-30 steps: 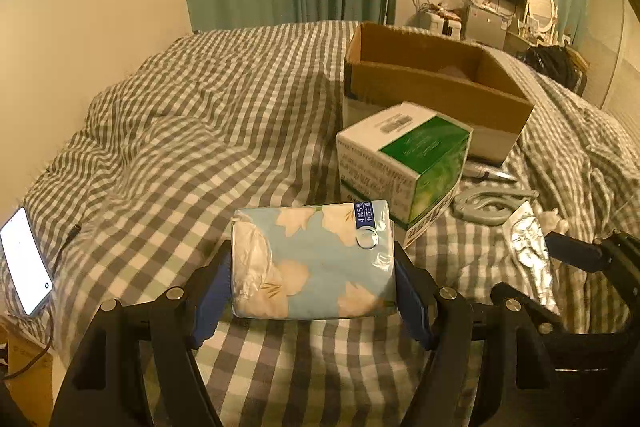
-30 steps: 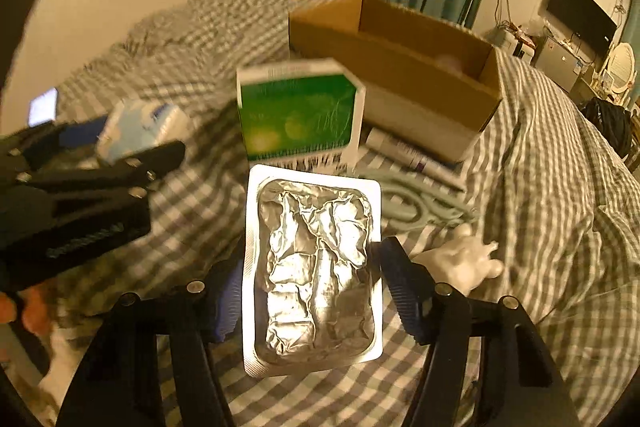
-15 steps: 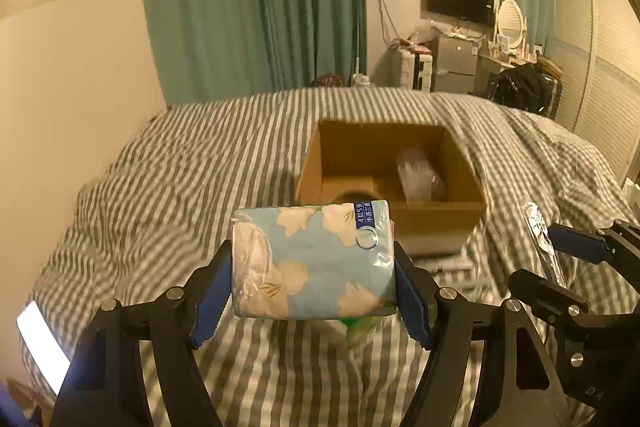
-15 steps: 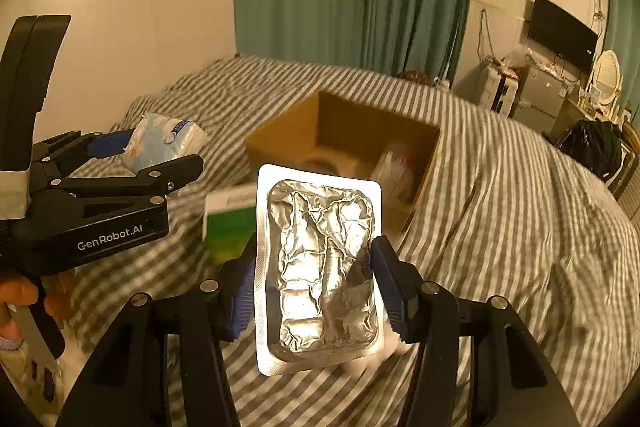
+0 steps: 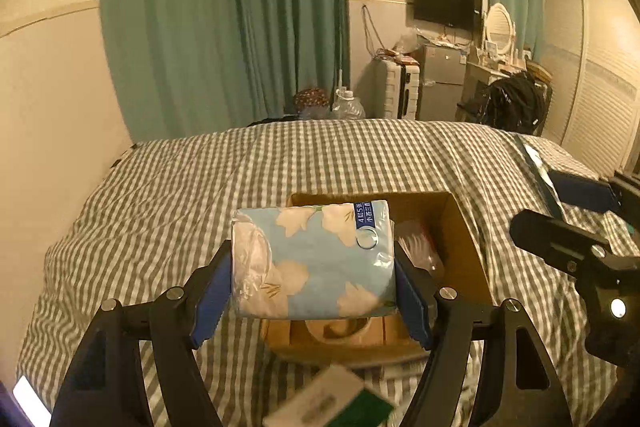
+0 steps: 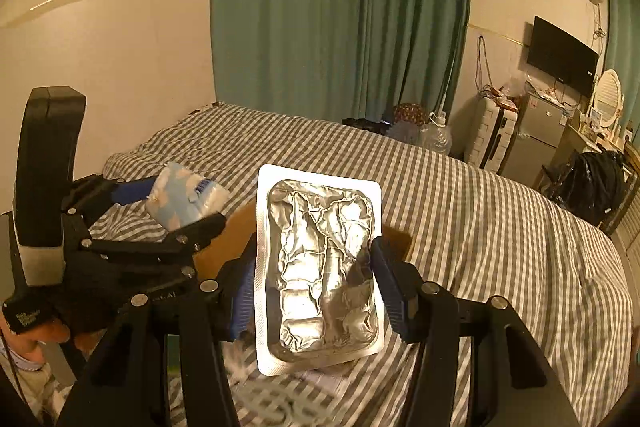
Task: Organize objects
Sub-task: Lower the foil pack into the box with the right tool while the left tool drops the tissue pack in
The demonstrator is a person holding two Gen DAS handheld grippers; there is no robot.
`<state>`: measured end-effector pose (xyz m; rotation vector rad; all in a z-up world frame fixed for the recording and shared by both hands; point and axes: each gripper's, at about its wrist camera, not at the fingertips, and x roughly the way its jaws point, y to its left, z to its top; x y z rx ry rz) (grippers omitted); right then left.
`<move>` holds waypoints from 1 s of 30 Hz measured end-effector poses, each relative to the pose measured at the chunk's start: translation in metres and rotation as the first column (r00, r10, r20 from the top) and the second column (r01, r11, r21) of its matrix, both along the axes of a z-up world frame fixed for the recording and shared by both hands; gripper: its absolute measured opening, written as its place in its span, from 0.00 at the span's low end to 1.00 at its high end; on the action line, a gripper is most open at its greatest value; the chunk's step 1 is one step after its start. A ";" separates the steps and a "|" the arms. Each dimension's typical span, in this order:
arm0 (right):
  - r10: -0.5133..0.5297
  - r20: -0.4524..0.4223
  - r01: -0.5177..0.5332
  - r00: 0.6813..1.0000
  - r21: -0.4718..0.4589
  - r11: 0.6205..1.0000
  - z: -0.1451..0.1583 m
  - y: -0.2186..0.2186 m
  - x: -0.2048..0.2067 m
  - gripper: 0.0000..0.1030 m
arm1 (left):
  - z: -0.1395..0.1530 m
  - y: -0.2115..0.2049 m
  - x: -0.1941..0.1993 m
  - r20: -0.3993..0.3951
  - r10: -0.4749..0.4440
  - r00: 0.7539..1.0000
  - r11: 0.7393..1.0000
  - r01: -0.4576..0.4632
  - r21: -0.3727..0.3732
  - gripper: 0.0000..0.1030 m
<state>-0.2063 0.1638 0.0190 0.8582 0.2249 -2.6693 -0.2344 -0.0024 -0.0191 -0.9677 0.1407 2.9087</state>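
Both grippers have been raised above the cardboard box. A tissue pack, long axis crosswise, is clamped in the left gripper, hiding much of the box interior. A foil blister pack, held upright, is clamped in the right gripper. Below, a green-and-white carton is blurred and cut off on the checked bed.

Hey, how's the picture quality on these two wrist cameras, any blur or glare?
Left wrist view: warm dim light, tissue pack sharp, green box at the bottom edge motion-blurred. Right wrist view: foil blister pack glares brightly, bedding below it smeared; fisheye bends the walls in both.
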 end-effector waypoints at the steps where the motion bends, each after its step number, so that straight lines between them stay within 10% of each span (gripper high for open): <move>1: 0.001 0.006 -0.001 1.000 -0.002 1.000 -0.003 0.001 -0.010 0.52 | -0.003 0.002 -0.005 0.000 -0.005 1.000 1.000 0.005 -0.005 0.72; 19: -0.004 0.136 0.006 0.991 -0.013 1.000 -0.100 0.015 -0.108 0.52 | -0.088 0.020 -0.083 0.131 -0.020 0.991 0.997 0.029 -0.070 0.72; 30: -0.035 0.126 0.042 0.991 -0.053 0.998 -0.082 0.029 -0.087 0.63 | -0.084 0.025 -0.073 0.157 -0.026 0.987 0.998 0.034 -0.045 0.84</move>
